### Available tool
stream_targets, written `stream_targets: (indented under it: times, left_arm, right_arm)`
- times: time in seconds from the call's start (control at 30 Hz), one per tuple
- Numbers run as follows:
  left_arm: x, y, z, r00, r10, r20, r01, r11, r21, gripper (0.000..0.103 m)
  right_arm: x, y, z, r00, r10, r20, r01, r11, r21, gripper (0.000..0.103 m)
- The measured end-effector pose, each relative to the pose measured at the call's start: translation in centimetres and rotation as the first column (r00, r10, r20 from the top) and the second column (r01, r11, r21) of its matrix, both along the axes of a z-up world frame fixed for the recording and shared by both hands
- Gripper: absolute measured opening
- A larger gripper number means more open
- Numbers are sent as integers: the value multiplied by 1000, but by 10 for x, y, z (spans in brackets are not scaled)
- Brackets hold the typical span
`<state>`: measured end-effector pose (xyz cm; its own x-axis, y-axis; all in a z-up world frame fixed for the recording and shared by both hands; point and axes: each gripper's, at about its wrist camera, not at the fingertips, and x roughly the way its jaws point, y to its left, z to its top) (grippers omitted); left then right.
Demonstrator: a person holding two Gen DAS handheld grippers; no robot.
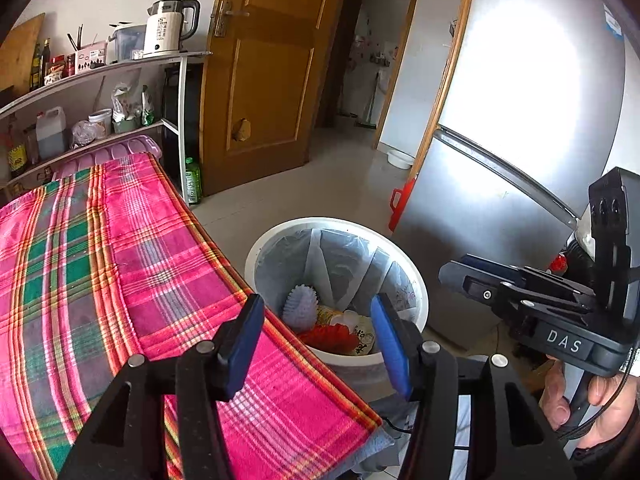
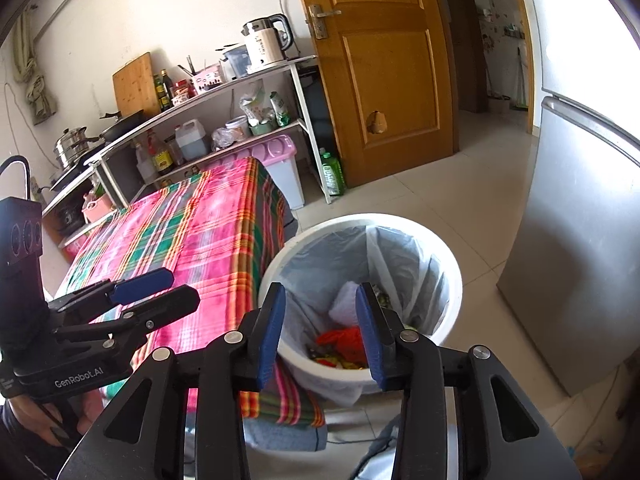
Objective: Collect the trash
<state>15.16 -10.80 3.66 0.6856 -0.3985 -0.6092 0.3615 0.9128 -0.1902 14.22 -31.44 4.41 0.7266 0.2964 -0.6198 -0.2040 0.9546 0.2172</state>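
A white trash bin [image 1: 416, 292] lined with a clear bag stands on the floor beside the table; it also shows in the right wrist view [image 2: 444, 256]. Inside lie a lilac spiky ball [image 1: 300, 306], a red wrapper [image 1: 332, 338] and other scraps; the red wrapper [image 2: 344, 340] shows in the right wrist view too. My left gripper [image 1: 318, 344] is open and empty, over the table edge and the bin's near rim. My right gripper [image 2: 320, 328] is open and empty above the bin. Each gripper shows in the other's view, the right [image 1: 464, 276] and the left [image 2: 160, 288].
The table under a pink plaid cloth [image 1: 120, 264] lies left of the bin. A silver fridge [image 1: 500, 160] stands right of it. A metal shelf [image 2: 224, 92] with a kettle, bottles and jars lines the wall. A wooden door [image 2: 384, 60] and a green bottle [image 2: 332, 174] stand behind.
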Motion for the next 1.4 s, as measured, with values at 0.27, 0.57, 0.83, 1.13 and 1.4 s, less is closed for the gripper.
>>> stream_targets:
  times: [0.27, 0.57, 0.83, 1.13, 1.4]
  left_arm:
    - [-42, 13, 4, 998, 47, 46, -48, 999, 18, 59]
    - [-77, 21, 4, 993, 76, 89, -80, 996, 41, 59]
    - [-96, 27, -1, 991, 91, 96, -95, 994, 44, 59]
    - [-97, 31, -5, 991, 104, 90, -108, 993, 41, 59]
    - [-98, 29, -8, 990, 110, 87, -114, 992, 48, 59]
  right_arm:
    - [-42, 21, 0, 999, 13, 33, -10, 998, -62, 39]
    - [-77, 38, -4, 998, 10, 68, -2, 993, -118, 39]
    - [-96, 47, -11, 997, 9, 79, 2, 990, -139, 39]
    - [-98, 48, -12, 997, 5, 78, 6, 989, -145, 40]
    - [-97, 47, -13, 997, 4, 78, 7, 990, -144, 40]
